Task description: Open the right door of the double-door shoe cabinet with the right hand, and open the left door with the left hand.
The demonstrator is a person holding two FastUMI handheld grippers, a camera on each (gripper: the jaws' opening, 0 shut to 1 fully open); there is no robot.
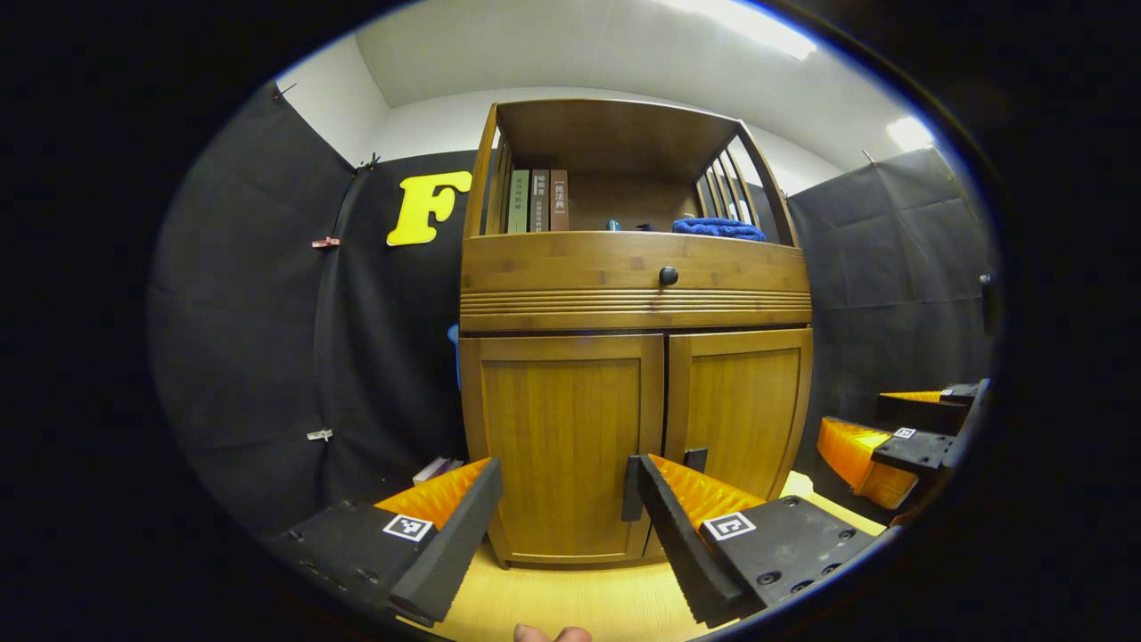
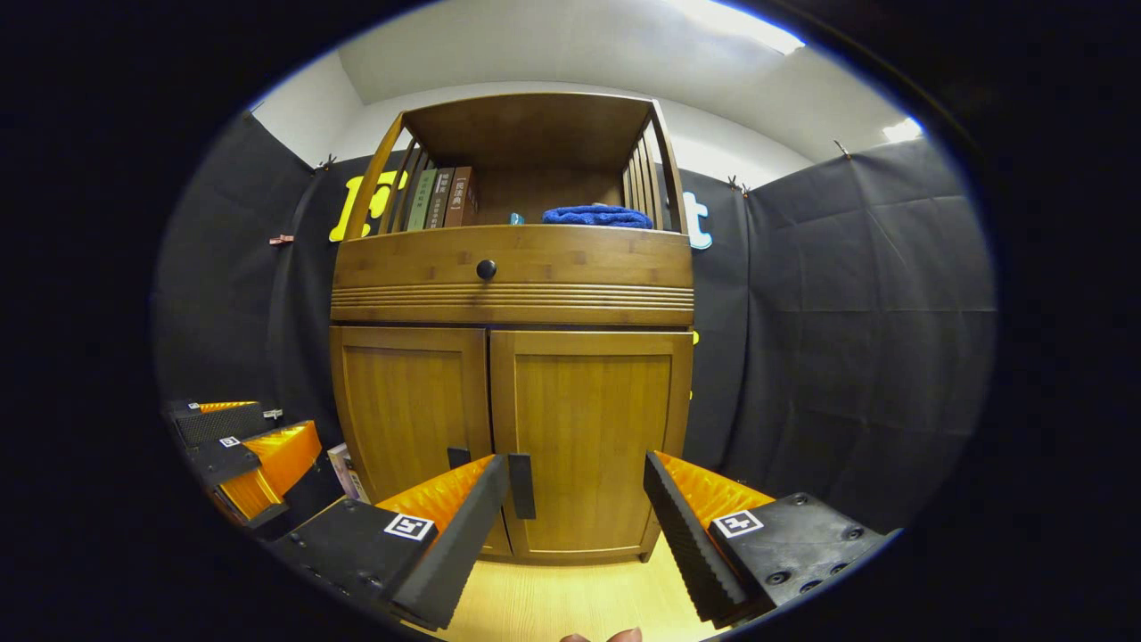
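The wooden shoe cabinet stands straight ahead with both doors closed. In the left gripper view my left gripper [image 1: 563, 468] is open in front of the left door [image 1: 562, 428], short of it, and its right finger tip lies beside that door's dark handle [image 1: 631, 489]. The right door [image 1: 744, 406] and its handle [image 1: 695, 459] sit just to the right. In the right gripper view my right gripper [image 2: 575, 464] is open before the right door [image 2: 593, 428], whose handle [image 2: 521, 486] is by its left finger. The left door [image 2: 410, 406] is alongside. Nothing is held.
Above the doors are a drawer with a black knob [image 1: 668, 275] and a shelf with books [image 1: 537, 201] and a blue cloth [image 1: 718, 228]. A pale wooden floor [image 1: 570, 597] lies below. Something book-like [image 1: 434, 468] lies left of the cabinet. Black cloth walls stand on both sides.
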